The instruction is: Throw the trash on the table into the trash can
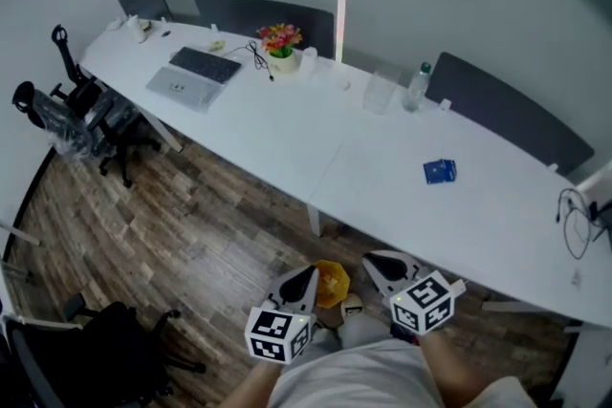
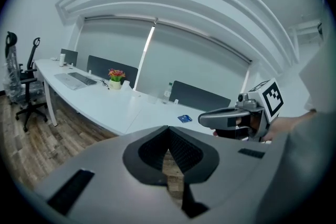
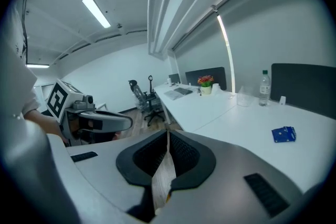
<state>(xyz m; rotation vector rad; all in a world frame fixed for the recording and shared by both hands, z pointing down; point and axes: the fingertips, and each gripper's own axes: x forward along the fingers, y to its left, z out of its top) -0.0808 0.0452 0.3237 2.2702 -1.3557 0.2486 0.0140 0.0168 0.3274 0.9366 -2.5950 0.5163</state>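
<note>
In the head view, the long white table [image 1: 287, 143] is crossing a wood-floored room, and the blue packet [image 1: 439, 171] is lying mid-width on its right half. The left gripper view is showing the left gripper [image 2: 168, 131] clenched and empty. The right gripper view is showing the right gripper [image 3: 167, 136] likewise clenched, and it alone is catching a ceiling lamp [image 3: 96, 11].

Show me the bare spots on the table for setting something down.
Widest: the near half of the table between the laptop and the blue packet. Also bare: between that blue packet and the cable. Crowded: the far edge, around the flowers, clear cup and bottle.
</note>
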